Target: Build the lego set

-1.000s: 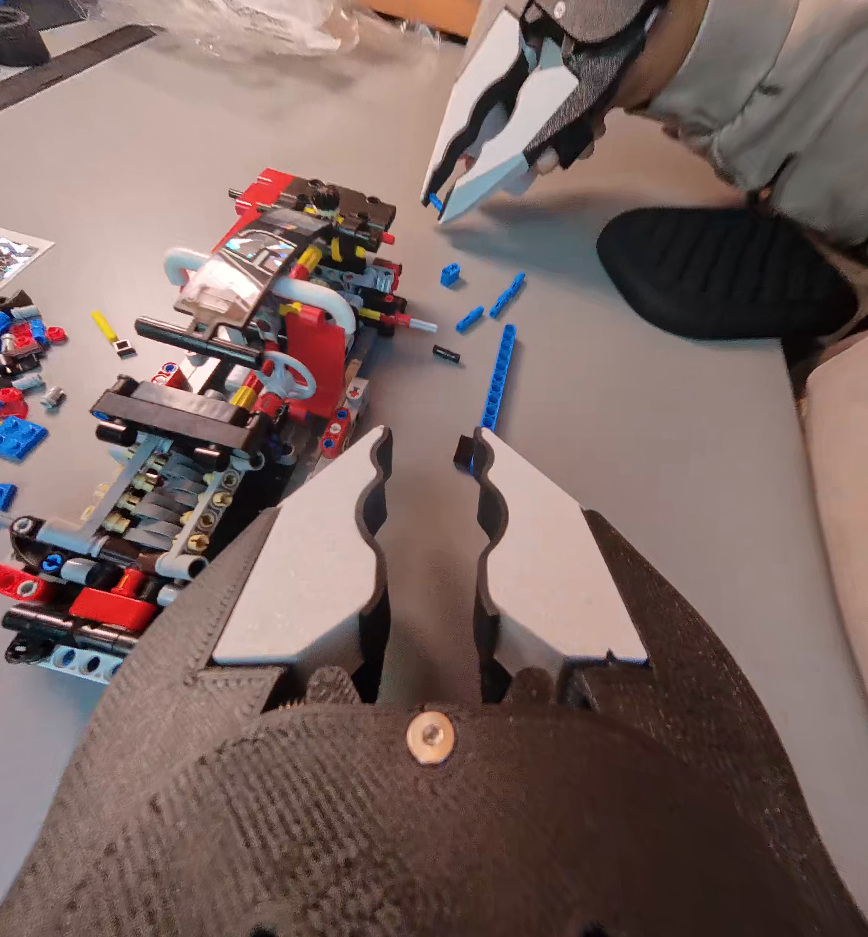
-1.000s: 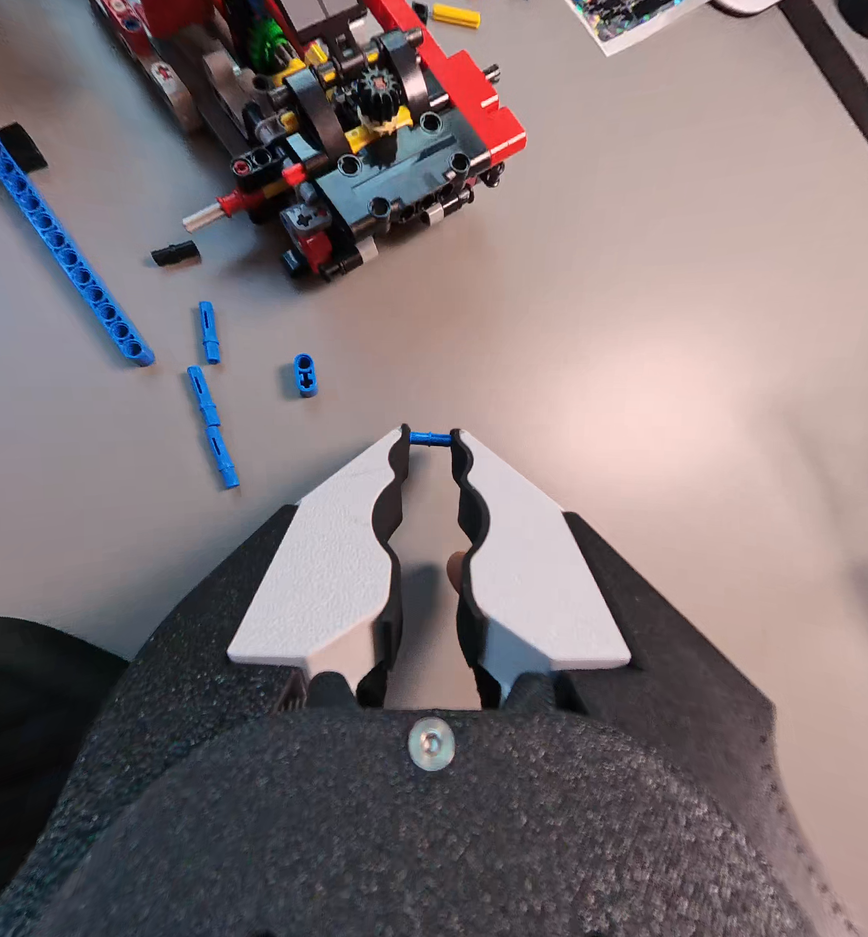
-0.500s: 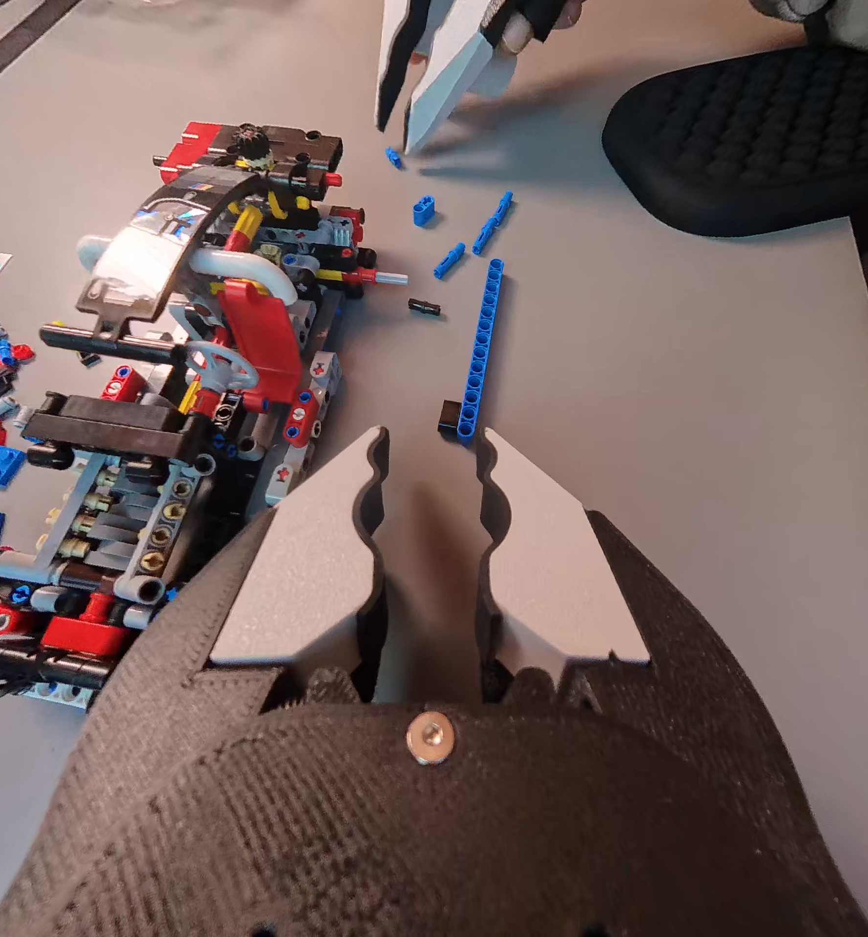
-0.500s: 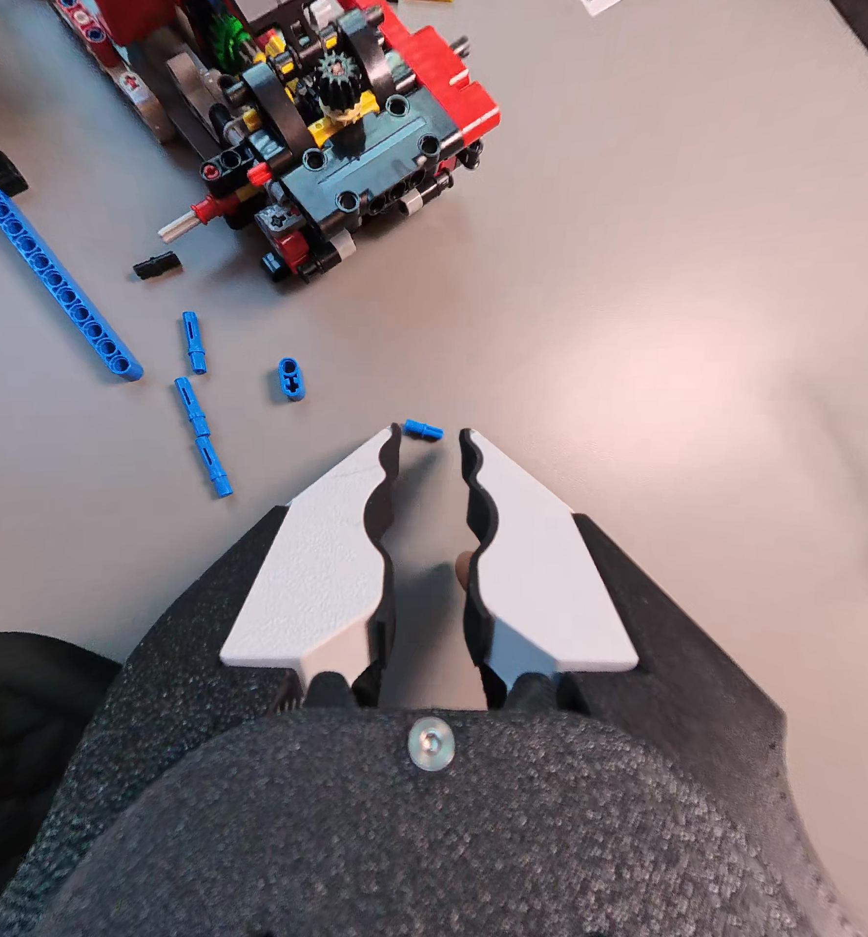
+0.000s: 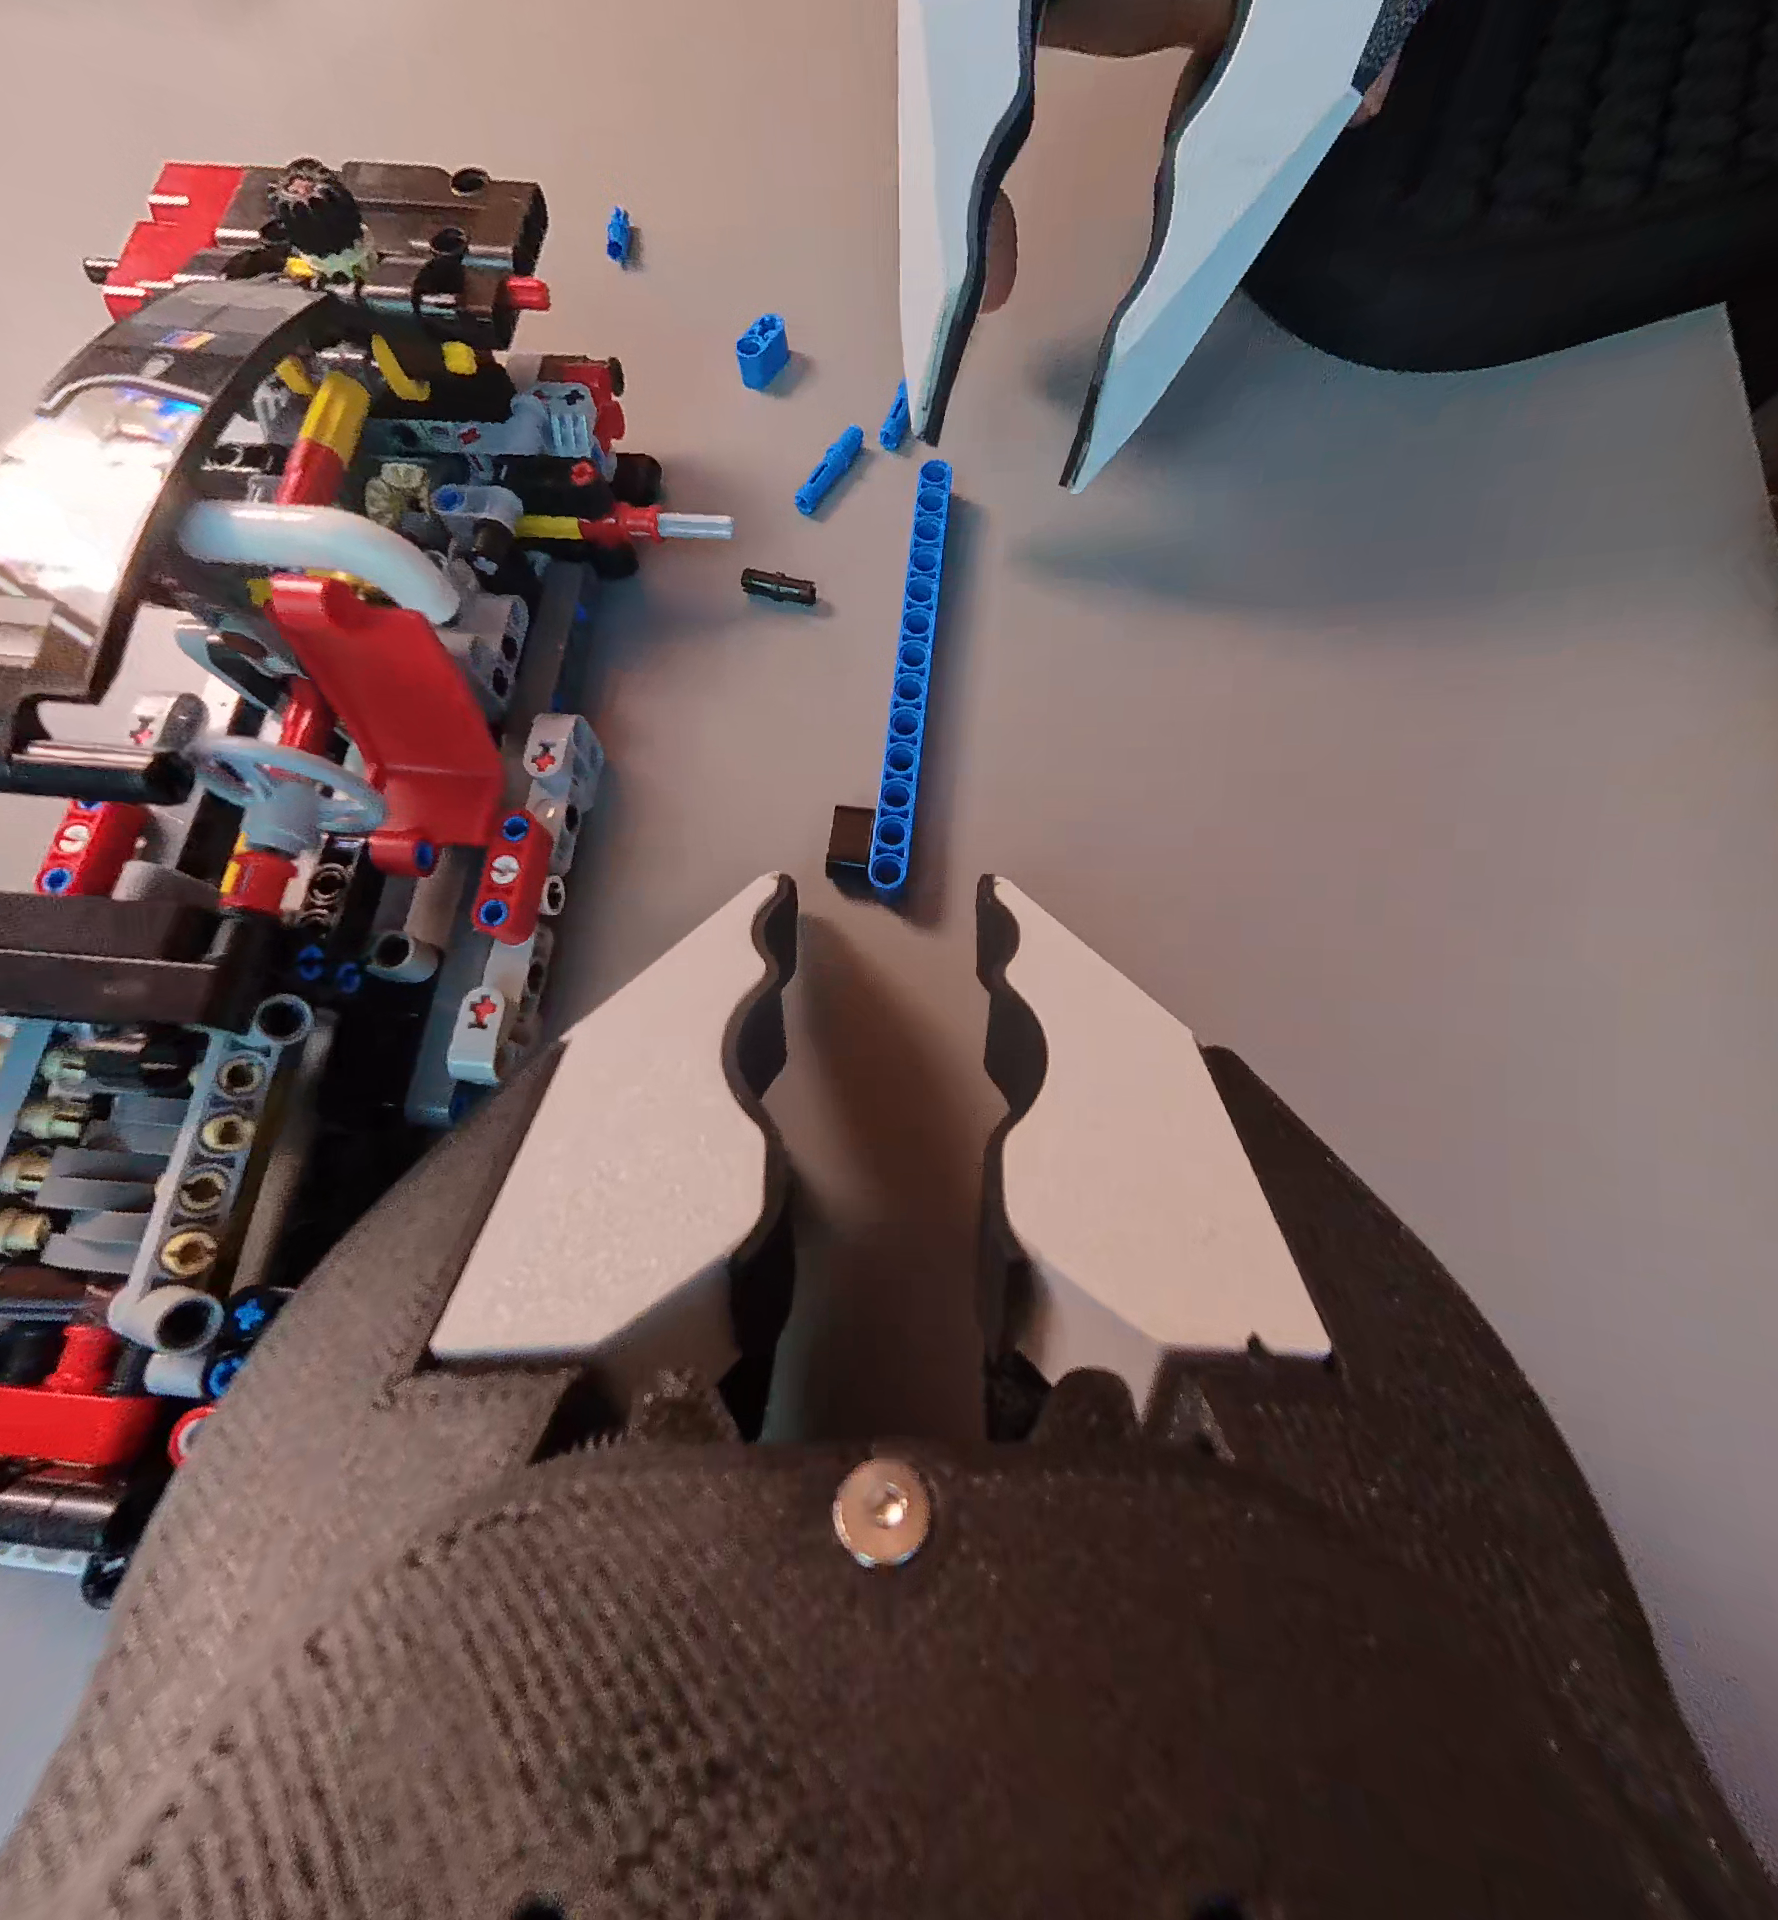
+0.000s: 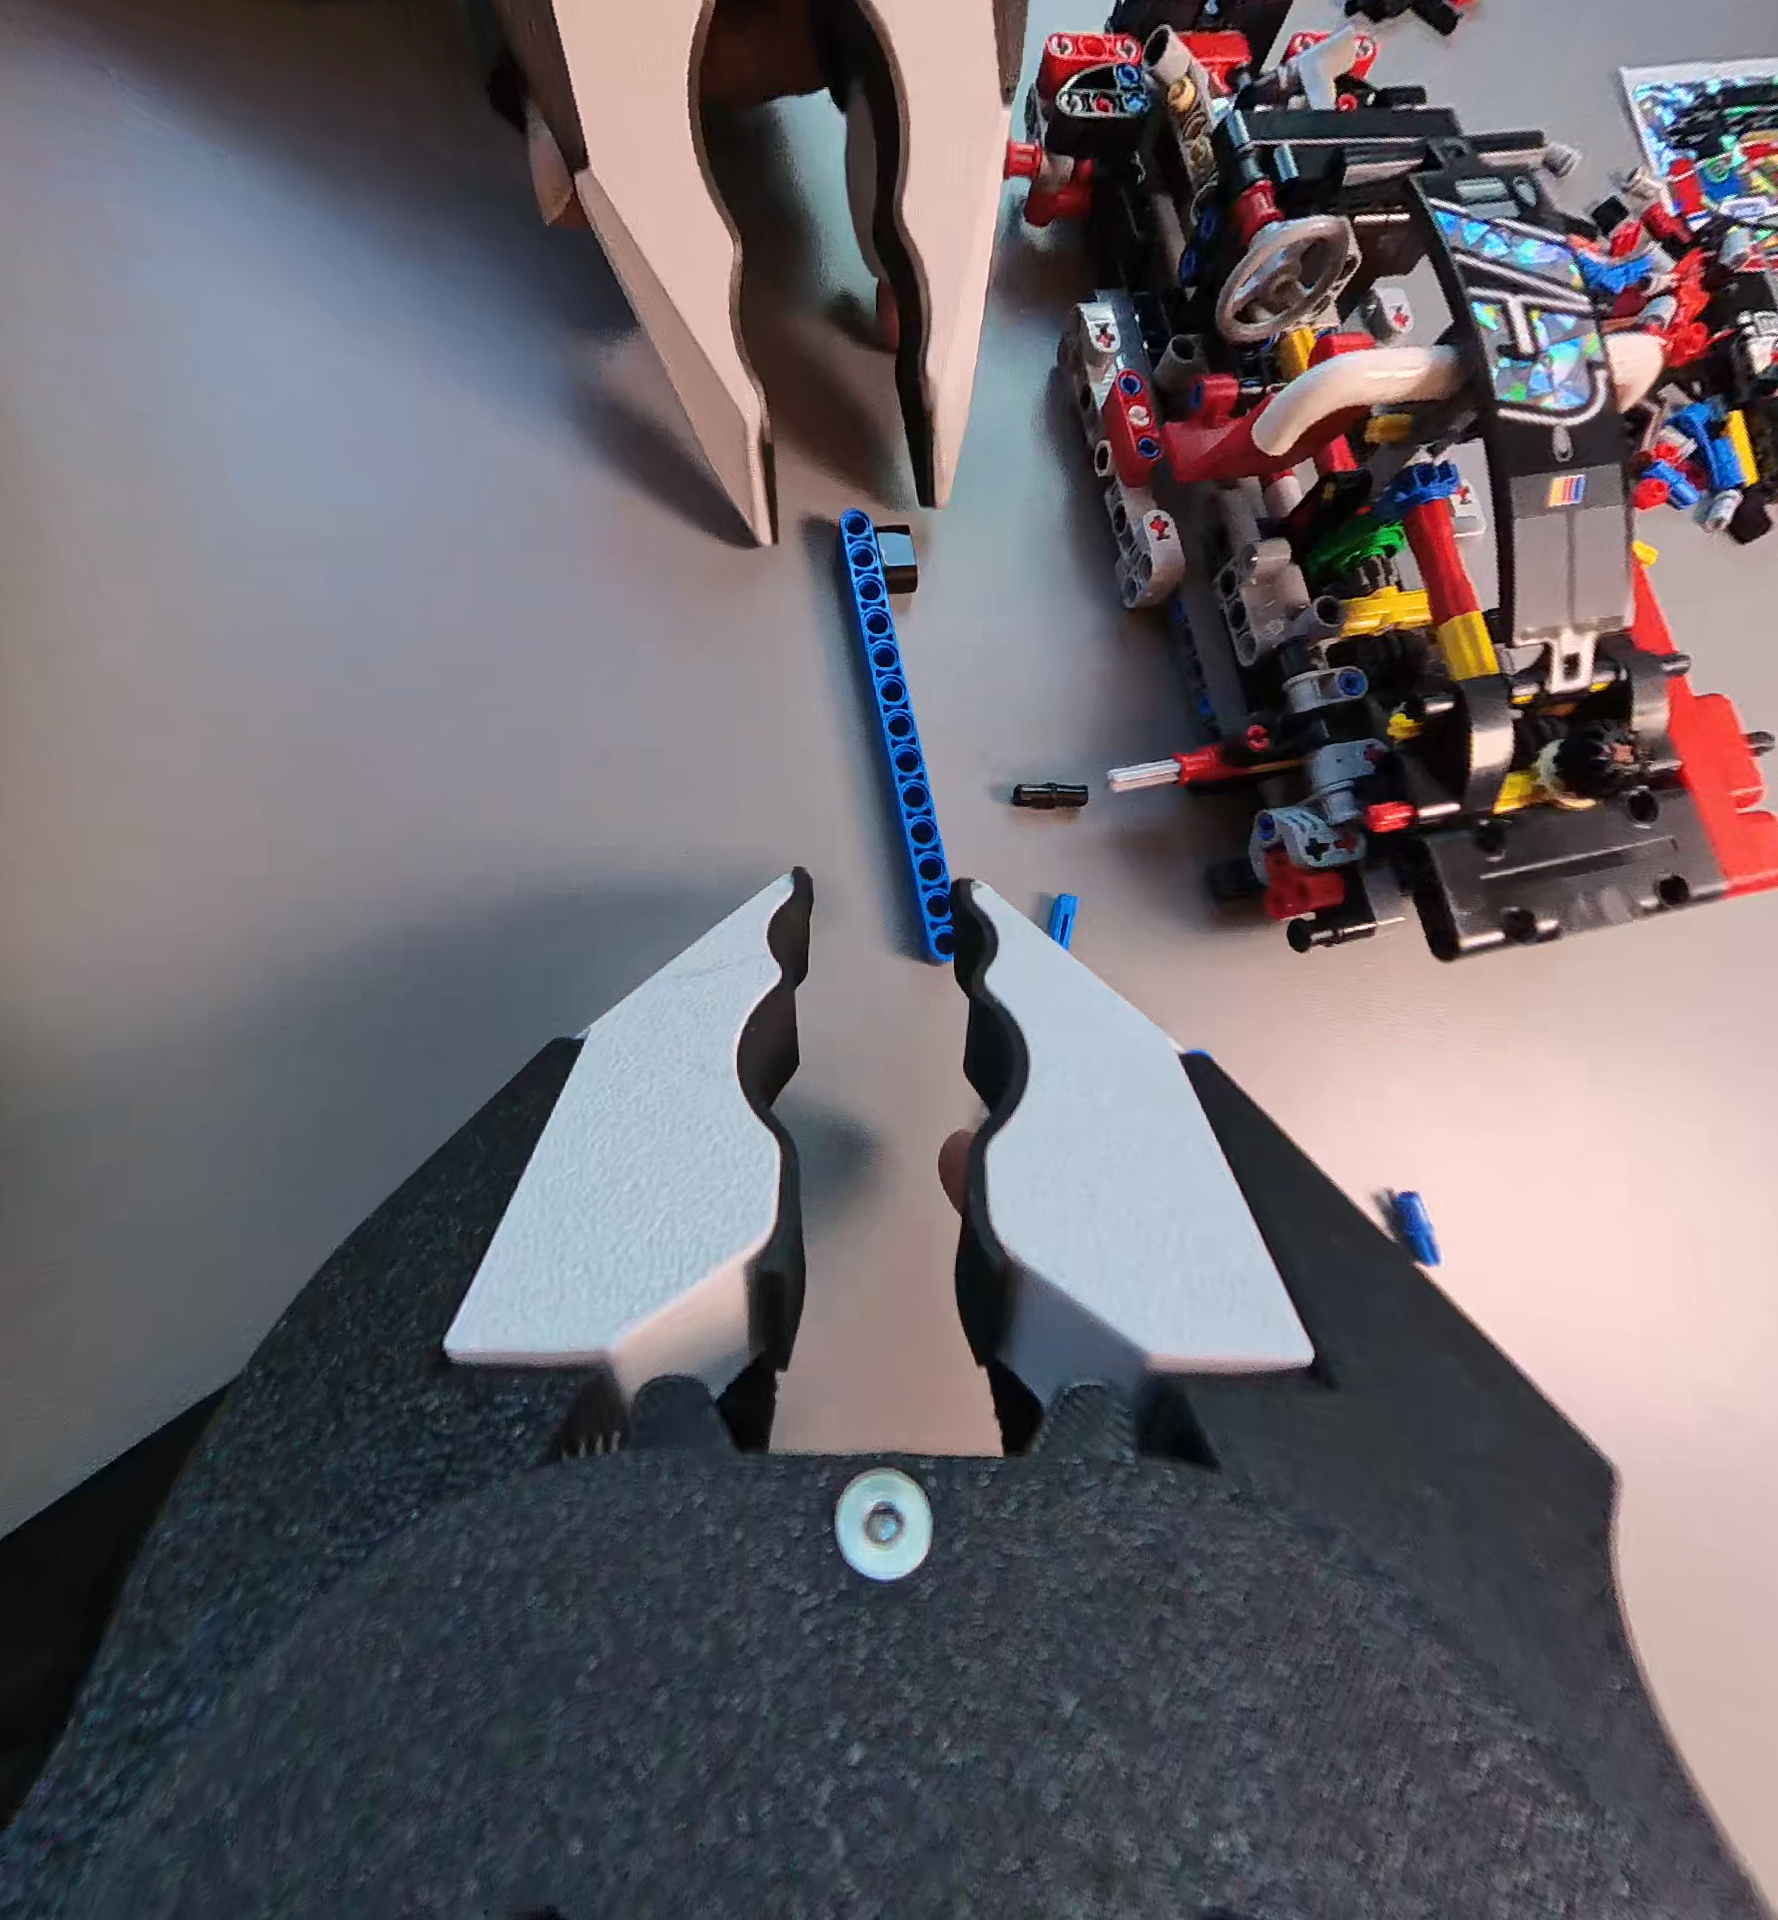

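A long blue holed beam (image 5: 911,675) lies flat on the grey table (image 5: 1332,831), with a small black piece (image 5: 849,836) against its near end. My left gripper (image 5: 885,883) is open and empty, just short of that end. My right gripper (image 5: 1004,457) is open at the beam's far end. In the right wrist view the beam (image 6: 895,727) ends beside the inner side of the right gripper's (image 6: 880,883) right finger; nothing is gripped. The left gripper (image 6: 843,520) shows opposite. The part-built red and black car (image 5: 272,675) lies left of the beam.
A black pin (image 5: 779,585), blue pins (image 5: 828,483) and a blue connector (image 5: 762,351) lie between beam and car. One blue pin (image 6: 1415,1226) lies by my right gripper. A black padded rest (image 5: 1591,177) is at the table's edge. Sticker sheet (image 6: 1747,135) and loose parts (image 6: 1716,416) lie beyond the car. My hands' fingertips stand some 9 cm from each other. It is some 4 cm from my right tips to the black pin (image 5: 779,585). The right camera catches it too, in the right wrist view (image 6: 1047,800).
My right gripper let go of the small blue pin, opened wider and swung over to the blue beam's far end. My left gripper came closer to the beam's near end.
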Demonstrator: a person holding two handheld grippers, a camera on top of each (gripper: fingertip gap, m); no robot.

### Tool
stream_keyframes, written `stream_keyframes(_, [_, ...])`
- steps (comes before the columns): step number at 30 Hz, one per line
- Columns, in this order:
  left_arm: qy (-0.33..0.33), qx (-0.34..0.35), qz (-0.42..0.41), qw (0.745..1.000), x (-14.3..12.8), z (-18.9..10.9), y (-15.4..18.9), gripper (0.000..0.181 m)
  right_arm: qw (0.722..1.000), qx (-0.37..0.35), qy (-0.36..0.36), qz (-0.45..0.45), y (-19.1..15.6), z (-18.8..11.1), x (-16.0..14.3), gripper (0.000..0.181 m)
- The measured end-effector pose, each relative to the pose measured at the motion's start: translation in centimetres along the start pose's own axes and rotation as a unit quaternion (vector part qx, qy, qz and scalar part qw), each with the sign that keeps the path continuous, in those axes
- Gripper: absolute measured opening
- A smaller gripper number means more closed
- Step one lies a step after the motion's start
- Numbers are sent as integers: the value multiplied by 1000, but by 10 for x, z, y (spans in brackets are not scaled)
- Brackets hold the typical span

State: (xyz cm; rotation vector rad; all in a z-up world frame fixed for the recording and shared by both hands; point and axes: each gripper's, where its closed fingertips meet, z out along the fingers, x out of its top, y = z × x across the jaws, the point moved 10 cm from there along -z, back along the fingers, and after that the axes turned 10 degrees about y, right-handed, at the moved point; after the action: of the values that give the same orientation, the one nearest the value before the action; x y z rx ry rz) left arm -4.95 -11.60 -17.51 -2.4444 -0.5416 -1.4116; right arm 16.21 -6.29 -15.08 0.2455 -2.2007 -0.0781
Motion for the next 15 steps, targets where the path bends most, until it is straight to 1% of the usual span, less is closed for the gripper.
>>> stream_keyframes(4, [-2, 11, 31, 999, 3, 4, 2, 27, 999, -10, -44, -26, 4, 10, 0, 23])
stream_keyframes(5, [-3, 12, 40, 999, 3, 5, 3, 21, 998, -11, -52, -32, 5, 12, 0, 23])
stream_keyframes(7, [-3, 20, 54, 998, 3, 5, 4, 14, 998, -5, -55, -31, 6, 16, 0, 19])
stream_keyframes(8, [-2, 26, 57, 998, 2, 4, 4, 14, 998, 1, -54, -30, 5, 18, 0, 15])
stream_keyframes(9, [-2, 29, 58, 998, 2, 3, 4, 14, 998, 5, -53, -34, 5, 19, 1, 8])
stream_keyframes(10, [-2, 30, 56, 998, 1, 2, 4, 14, 998, 6, -53, -41, 4, 21, 2, 6])
stream_keyframes(13, [-2, 39, 41, 998, -2, -3, -1, 15, 997, 21, -50, -60, -2, 23, 5, 5])
stream_keyframes(15, [0, 50, 25, 998, -4, -6, -5, 30, 996, 25, -48, -67, -5, 25, 7, 5])
